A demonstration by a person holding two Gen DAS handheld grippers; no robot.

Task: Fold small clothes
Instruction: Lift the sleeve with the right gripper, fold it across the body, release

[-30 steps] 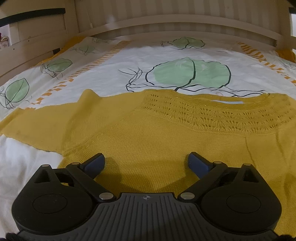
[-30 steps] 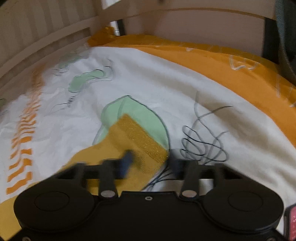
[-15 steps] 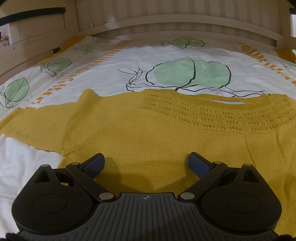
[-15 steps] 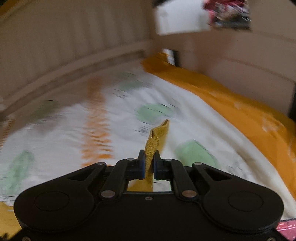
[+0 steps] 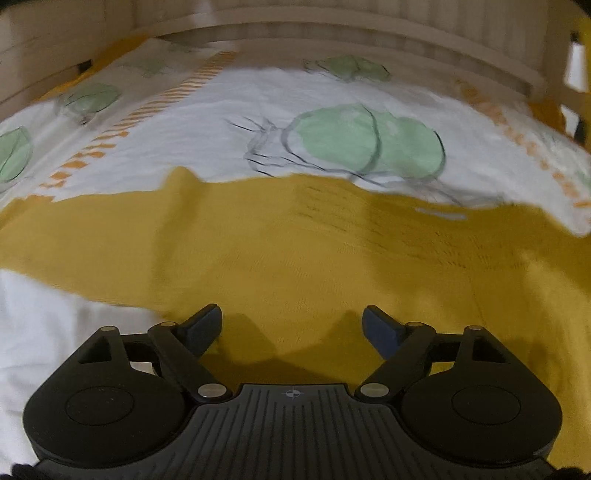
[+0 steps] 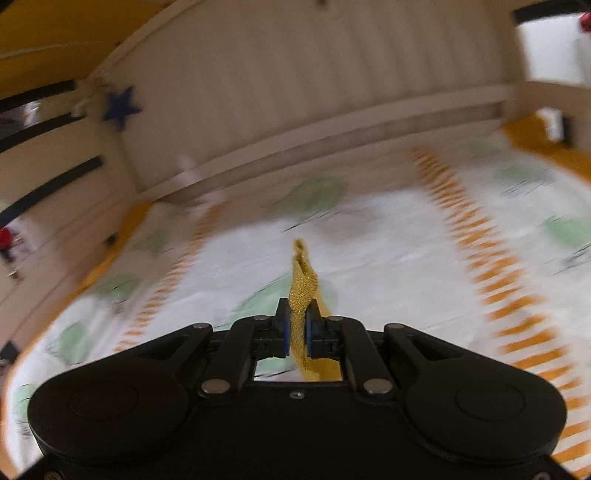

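Observation:
A mustard-yellow knitted sweater (image 5: 295, 251) lies flat on the bed sheet, neckline at the far side, one sleeve stretching to the left. My left gripper (image 5: 291, 325) is open and hovers low over the sweater's body, holding nothing. My right gripper (image 6: 297, 325) is shut on the glittery cuff of the sweater's sleeve (image 6: 303, 284), which sticks up between the blue pads and is lifted above the sheet. The rest of that sleeve is hidden below the gripper.
The bed sheet (image 5: 332, 96) is white with green leaf prints and orange stripes. A pale wooden bed rail (image 5: 332, 33) runs along the far side; in the right wrist view it (image 6: 314, 133) curves around, with a blue star (image 6: 122, 105) on it.
My right gripper closed on the sleeve cuff, lifted it and swung left across the bed. My left gripper stayed open and shifted slightly over the sweater.

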